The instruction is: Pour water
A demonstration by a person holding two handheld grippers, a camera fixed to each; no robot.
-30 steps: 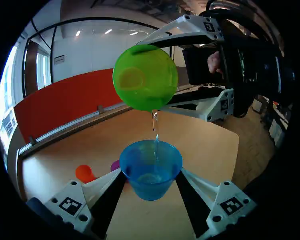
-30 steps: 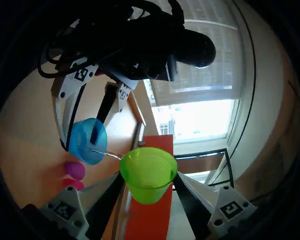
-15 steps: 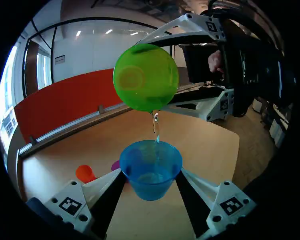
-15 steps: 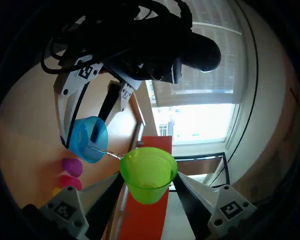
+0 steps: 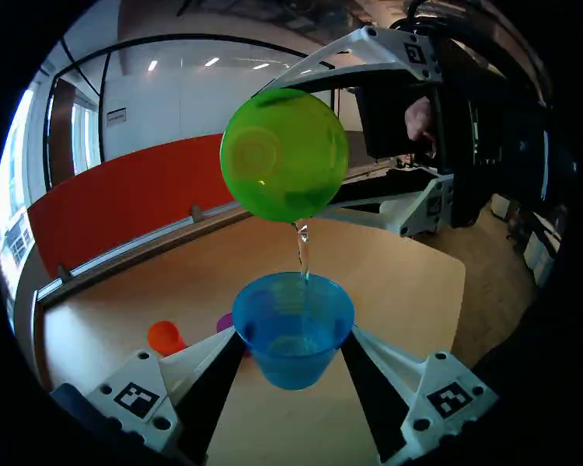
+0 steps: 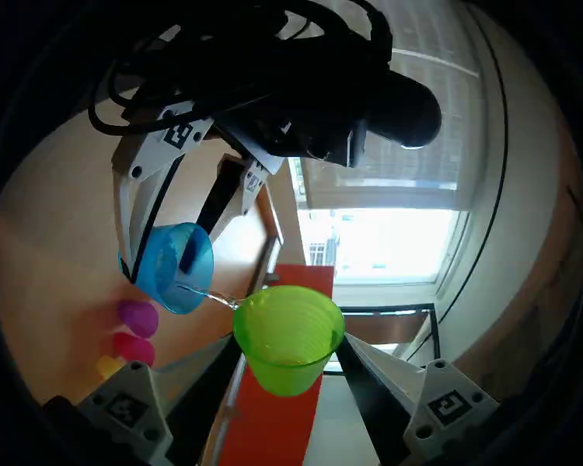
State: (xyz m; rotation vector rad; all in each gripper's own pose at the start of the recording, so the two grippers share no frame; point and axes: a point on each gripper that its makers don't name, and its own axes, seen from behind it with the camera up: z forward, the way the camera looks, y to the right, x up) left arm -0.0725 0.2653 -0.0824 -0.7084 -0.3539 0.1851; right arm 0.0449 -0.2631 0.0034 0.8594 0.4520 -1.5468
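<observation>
My left gripper [image 5: 293, 349] is shut on a blue cup [image 5: 293, 335], held upright low in the left gripper view, with some water in it. Above it the right gripper [image 5: 334, 140] holds a green cup [image 5: 284, 153] tipped over, and a thin stream of water [image 5: 301, 248] runs from its rim into the blue cup. In the right gripper view my right gripper [image 6: 288, 353] is shut on the green cup [image 6: 288, 335]. The blue cup [image 6: 169, 266] sits to the left of it between the left gripper's white fingers [image 6: 138, 203], and the stream [image 6: 207, 293] joins the two cups.
A light wooden table [image 5: 400, 287] lies under both cups. An orange cup [image 5: 165, 336] and a purple one [image 5: 225, 321] stand on it behind the blue cup. In the right gripper view purple [image 6: 137, 316], pink [image 6: 133, 348] and yellow [image 6: 109, 365] cups show at the left. An orange wall panel [image 5: 120, 198] runs behind the table.
Water keeps running from the green cup into the blue one. The right gripper has turned a little further, bringing a yellow cup into its view. The left gripper has stayed still.
</observation>
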